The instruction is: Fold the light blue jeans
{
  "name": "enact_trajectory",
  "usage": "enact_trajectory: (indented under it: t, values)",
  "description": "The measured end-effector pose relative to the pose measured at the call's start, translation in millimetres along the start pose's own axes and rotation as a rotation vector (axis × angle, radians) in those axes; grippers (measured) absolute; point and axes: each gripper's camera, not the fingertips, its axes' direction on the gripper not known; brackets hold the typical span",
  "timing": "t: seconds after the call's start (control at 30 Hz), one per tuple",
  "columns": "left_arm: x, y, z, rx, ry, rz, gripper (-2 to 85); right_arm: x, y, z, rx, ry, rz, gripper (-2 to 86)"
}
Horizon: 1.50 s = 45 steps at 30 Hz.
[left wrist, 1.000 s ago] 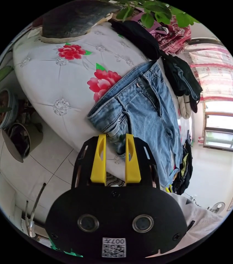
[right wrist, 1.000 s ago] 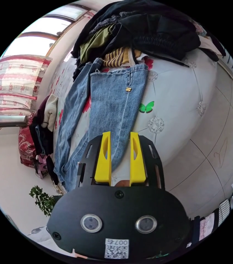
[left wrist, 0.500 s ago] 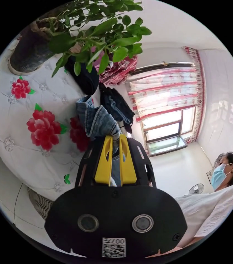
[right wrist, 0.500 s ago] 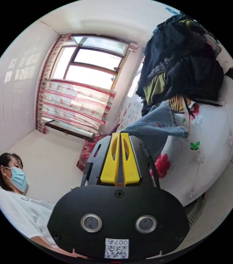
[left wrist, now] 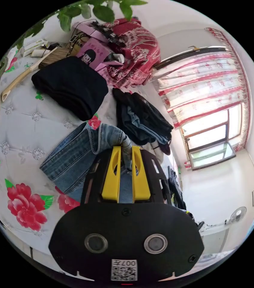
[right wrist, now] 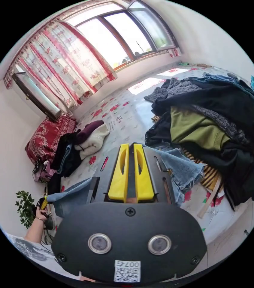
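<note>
The light blue jeans [left wrist: 73, 156] lie bunched on the flowered bedspread [left wrist: 22, 126], waistband end raised. My left gripper [left wrist: 126, 148] is shut on a fold of that denim, which shows between the yellow jaws. In the right gripper view the jeans' frayed leg hem [right wrist: 187, 171] hangs to the right of my right gripper [right wrist: 131, 146], and more denim [right wrist: 73, 192] trails to its left. Its jaws stand almost together, pinching the leg end. Far down the denim a person's hand [right wrist: 39, 213] holds the other gripper.
A big heap of dark clothes [right wrist: 223, 114] with an olive garment [right wrist: 193, 126] lies right of the hem. A folded black garment [left wrist: 70, 84], a dark clothes stack [left wrist: 142, 120] and a red cushion [left wrist: 133, 51] lie beyond the waistband. Curtained windows [right wrist: 112, 42] stand behind the bed.
A second ago both grippers hung open over the flat jeans. Both have since shut on the denim, at the waistband and the leg end, and lifted it across the bed.
</note>
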Motion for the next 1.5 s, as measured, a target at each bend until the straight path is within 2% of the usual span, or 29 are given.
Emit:
enact_trajectory:
  t: [0.07,0.2,0.37,0.47,0.57,0.63,0.7,0.8,0.93,1.0,1.1,1.23,1.33,1.5]
  values:
    - [9.0,-2.7,26.4,0.009,-0.045,0.011,7.5,-1.3,-11.3,60.9,-0.115,0.060,-0.022,1.5]
    - [31.5,23.4,70.4,-0.074,-0.242,0.228,8.3,31.6,12.1,106.6,-0.163,0.092,0.034,3.2]
    - [31.6,79.2,117.4,-0.209,-0.524,0.431,8.1,137.5,82.2,121.3,-0.131,0.193,0.386,5.6]
    - [33.0,101.2,154.9,-0.270,-0.682,0.542,6.5,181.7,101.2,137.6,-0.126,0.151,0.512,6.9]
    - [52.5,120.6,192.0,-0.331,-0.804,0.729,2.7,202.7,95.8,170.8,-0.145,0.105,0.524,6.8]
    - [66.4,139.5,214.5,-0.379,-0.917,0.869,-0.1,206.6,89.3,187.1,-0.149,0.177,0.522,5.4]
    - [67.3,155.1,220.3,-0.415,-0.981,0.930,-0.6,209.1,83.9,205.1,-0.171,0.157,0.516,3.6]
    - [50.0,177.5,204.9,-0.480,-1.037,0.885,-0.9,199.7,80.8,220.9,-0.215,0.142,0.425,1.2]
    - [8.9,221.9,160.6,-0.542,-1.133,0.796,-1.0,173.9,116.4,232.4,-0.313,0.184,0.179,1.0]
    - [-4.1,234.9,137.9,-0.511,-1.140,0.721,-1.0,165.1,138.4,236.9,-0.340,0.221,0.114,1.8]
    - [-18.4,237.6,104.3,-0.435,-1.020,0.505,-1.0,142.1,159.0,241.0,-0.289,0.289,-0.027,5.0]
    - [-16.7,232.6,82.2,-0.294,-0.913,0.336,-1.0,91.4,158.0,287.5,-0.340,0.135,-0.267,9.2]
    - [-4.7,236.4,83.3,-0.240,-0.888,0.362,-1.0,69.7,156.8,341.1,-0.378,0.175,-0.375,10.4]
    - [-2.0,248.7,97.5,-0.254,-0.856,0.401,-1.0,73.9,165.8,438.8,-0.631,0.259,-0.454,9.9]
